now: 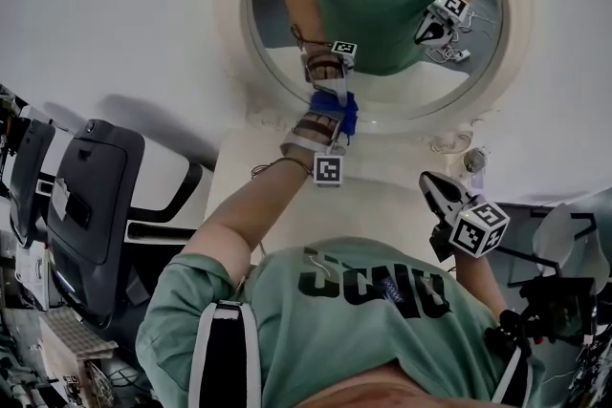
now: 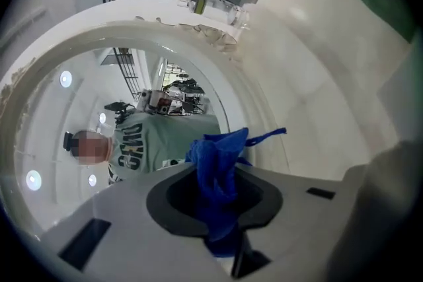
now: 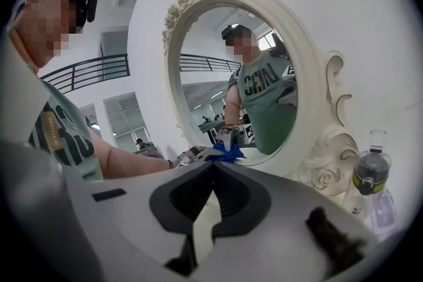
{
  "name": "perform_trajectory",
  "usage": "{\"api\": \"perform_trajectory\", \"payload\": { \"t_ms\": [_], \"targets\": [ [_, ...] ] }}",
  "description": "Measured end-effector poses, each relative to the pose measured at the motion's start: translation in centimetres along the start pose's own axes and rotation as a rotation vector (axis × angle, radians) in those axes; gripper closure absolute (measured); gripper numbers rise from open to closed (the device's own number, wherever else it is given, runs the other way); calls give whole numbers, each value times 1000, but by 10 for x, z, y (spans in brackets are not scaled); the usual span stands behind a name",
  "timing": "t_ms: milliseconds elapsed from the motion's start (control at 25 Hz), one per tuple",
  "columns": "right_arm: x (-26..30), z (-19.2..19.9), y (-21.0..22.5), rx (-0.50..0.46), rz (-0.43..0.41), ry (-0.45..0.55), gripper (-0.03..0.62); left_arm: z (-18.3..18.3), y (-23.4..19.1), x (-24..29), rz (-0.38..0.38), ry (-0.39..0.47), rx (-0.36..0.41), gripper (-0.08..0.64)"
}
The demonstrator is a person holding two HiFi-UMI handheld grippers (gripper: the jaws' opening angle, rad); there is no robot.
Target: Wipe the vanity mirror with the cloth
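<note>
I am facing the big oval vanity mirror (image 1: 232, 24), its cream carved frame (image 3: 310, 56) taking up most of what I am seeing, and it is standing at the back of the pale table (image 1: 382, 205) in front of me. I am reaching my left arm forward across that table, and the left gripper (image 1: 325, 110) is clamping a bunched blue cloth (image 1: 339, 105) between its jaws; in the left gripper view the cloth (image 2: 218, 168) is bulging out past the pads and lying right at the lower inner edge of the frame (image 2: 198, 49), seemingly touching the glass there, with the gripper's reflection meeting it. I am holding the right gripper (image 1: 438, 188) back near my body, well apart from the mirror, and its jaws (image 3: 211, 198) are pressed together on nothing. A small bottle (image 3: 371, 175) is standing just beside the frame's base on the right. I judge that I am in the wiping step itself, working the bottom of the glass, with most of the surface above not yet covered. The next move is calling for steady pressure and sweeping the cloth up and across the glass, while I am minding the raised frame so the wad is not snagging on the carving.
</note>
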State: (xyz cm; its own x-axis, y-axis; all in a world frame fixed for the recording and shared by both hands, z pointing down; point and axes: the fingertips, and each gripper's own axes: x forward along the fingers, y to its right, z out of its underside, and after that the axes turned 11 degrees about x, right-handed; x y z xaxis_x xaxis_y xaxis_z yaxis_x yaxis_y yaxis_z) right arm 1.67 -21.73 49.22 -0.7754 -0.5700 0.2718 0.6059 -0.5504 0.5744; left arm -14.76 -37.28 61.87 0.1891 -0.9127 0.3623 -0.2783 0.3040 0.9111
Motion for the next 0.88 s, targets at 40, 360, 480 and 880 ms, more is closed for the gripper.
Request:
{"api": "perform_trajectory", "payload": {
  "t_ms": [40, 360, 480, 880],
  "targets": [
    [1, -1, -1, -3, -2, 1, 584, -1, 1, 0, 15, 6, -21, 479],
    [1, -13, -6, -28, -22, 34, 584, 3, -72, -39, 3, 77, -200, 476],
    [-3, -13, -2, -17, -19, 40, 584, 20, -187, -86, -234, 113, -271, 476],
    [-1, -19, -4, -26, -54, 74, 584, 83, -465, -196, -682, 19, -288, 476]
  ]
}}
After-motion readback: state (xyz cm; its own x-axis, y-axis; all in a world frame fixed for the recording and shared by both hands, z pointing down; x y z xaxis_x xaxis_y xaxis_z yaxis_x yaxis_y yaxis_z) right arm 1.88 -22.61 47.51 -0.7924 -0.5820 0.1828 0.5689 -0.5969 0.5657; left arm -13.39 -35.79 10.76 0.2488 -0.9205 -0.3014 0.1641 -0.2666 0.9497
